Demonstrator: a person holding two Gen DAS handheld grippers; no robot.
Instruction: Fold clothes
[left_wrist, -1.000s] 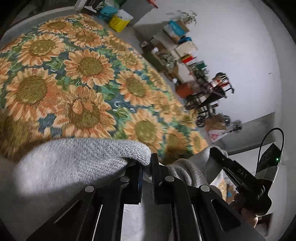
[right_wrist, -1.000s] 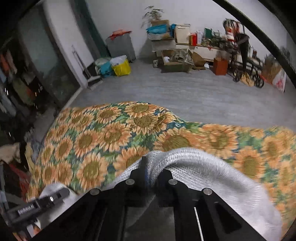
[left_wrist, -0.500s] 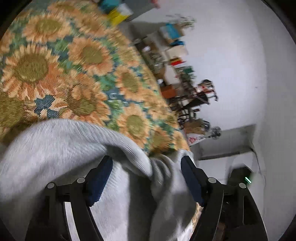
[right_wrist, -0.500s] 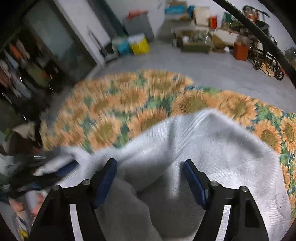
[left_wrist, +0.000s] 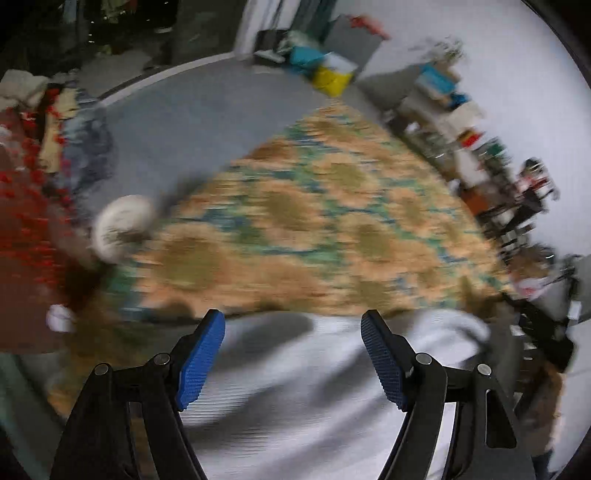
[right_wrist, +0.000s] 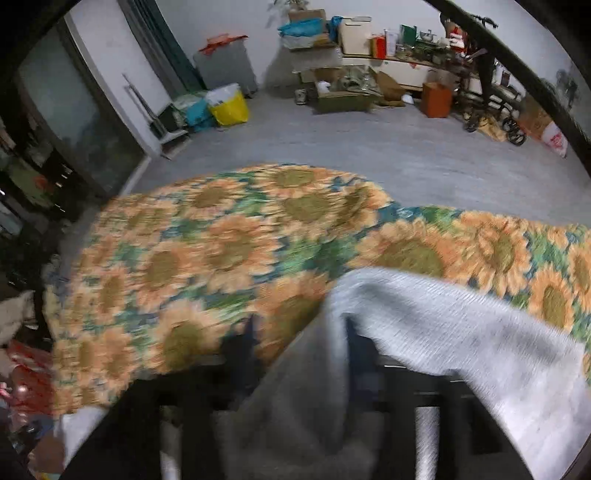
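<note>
While right tool (right_wrist: 295, 354) opens over grey garment (right_wrist: 461, 325), left tool (left_wrist: 291, 354) wide, empty; yellow bin (right_wrist: 229, 107) bag-lined.

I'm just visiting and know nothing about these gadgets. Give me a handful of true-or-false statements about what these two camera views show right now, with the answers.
1. The pale grey knitted garment lies on a sunflower-patterned cloth. True.
2. The left gripper has its blue-padded fingers clamped on the garment. False: the fingers stand wide apart, with the knit lying below them, not pinched.
3. A yellow bag stands on the grey floor beyond the cloth. True.
4. The cloth is plain blue. False: it shows orange sunflowers on green and blue.
5. In the right wrist view, the garment is spread flat. False: a fold of it stands up in front of the camera.
</note>
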